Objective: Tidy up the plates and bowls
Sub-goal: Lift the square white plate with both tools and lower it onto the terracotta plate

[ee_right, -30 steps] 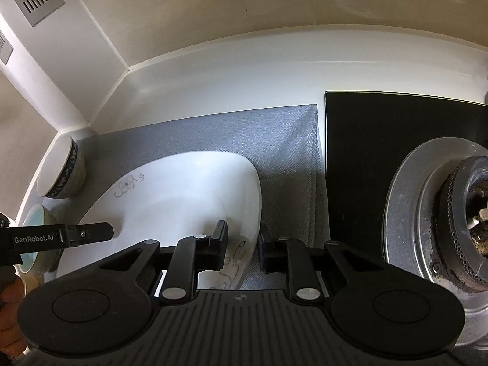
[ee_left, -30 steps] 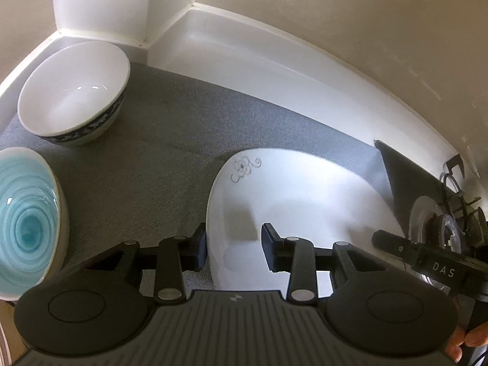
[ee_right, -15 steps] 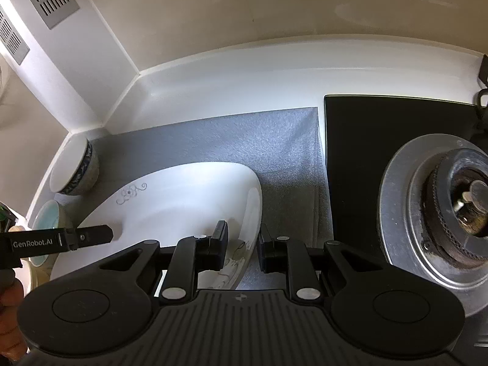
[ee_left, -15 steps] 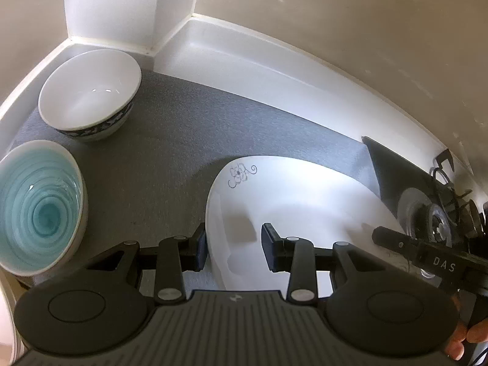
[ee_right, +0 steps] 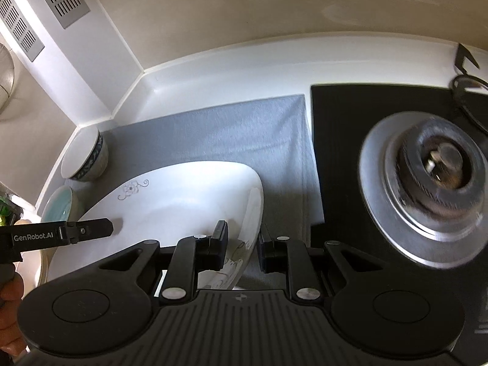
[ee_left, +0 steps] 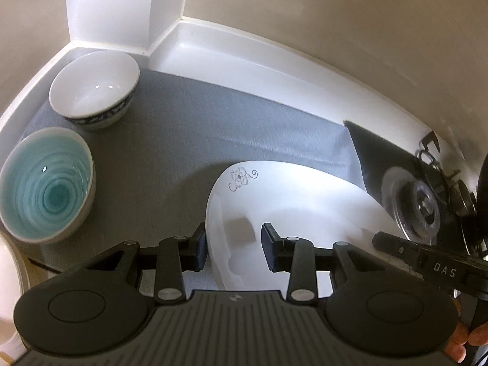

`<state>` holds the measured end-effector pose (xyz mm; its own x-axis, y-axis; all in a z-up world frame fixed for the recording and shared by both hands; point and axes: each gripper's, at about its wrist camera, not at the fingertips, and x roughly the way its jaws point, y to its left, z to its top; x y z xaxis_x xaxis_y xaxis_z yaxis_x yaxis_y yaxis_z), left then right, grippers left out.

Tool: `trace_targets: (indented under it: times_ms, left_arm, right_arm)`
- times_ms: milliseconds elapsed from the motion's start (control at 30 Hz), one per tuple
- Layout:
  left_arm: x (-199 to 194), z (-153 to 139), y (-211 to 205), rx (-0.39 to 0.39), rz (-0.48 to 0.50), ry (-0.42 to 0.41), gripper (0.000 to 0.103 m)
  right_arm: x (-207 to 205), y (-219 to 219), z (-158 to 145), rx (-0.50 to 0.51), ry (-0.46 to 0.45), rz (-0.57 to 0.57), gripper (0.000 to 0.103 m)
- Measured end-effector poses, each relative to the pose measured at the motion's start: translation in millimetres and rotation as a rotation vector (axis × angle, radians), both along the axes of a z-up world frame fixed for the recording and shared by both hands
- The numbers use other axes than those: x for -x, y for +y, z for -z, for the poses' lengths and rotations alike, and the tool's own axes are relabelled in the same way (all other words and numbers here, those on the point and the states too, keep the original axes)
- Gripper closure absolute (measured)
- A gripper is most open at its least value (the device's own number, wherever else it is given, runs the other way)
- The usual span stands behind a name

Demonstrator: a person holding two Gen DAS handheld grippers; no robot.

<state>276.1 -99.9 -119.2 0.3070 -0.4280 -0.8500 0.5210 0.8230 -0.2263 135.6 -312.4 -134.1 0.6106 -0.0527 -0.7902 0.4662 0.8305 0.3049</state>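
A large white plate with a grey flower print hangs a little above the grey mat, held from both sides. My left gripper is shut on its left rim, one pad outside and one inside the dish. My right gripper is shut on the right rim of the plate. Each gripper's finger shows at the edge of the other's view. A white bowl with a blue band and a teal bowl stand on the mat's far left.
A gas burner sits on the black hob to the right of the mat. White countertop and a beige wall run behind, with a white pillar in the left corner. A cream rim shows at the lower left.
Both grippers have drawn back and risen with the plate held between them. The two bowls and the burner now look farther off, and the teal bowl is fully in view.
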Motion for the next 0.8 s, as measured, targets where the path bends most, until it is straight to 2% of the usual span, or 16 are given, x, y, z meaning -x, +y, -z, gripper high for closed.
trace_targets:
  times_ms: [267, 467, 800]
  left_arm:
    - [30, -1, 7, -0.007, 0.051, 0.002, 0.063]
    - [57, -6, 11, -0.016, 0.130, -0.009, 0.063]
    - [87, 3, 20, -0.045, 0.216, 0.010, 0.063]
  right_arm:
    - [37, 14, -3, -0.002, -0.007, 0.051, 0.081]
    - [68, 23, -6, -0.001, -0.006, 0.093, 0.081]
    - [107, 37, 1, -0.019, 0.001, 0.159, 0.081]
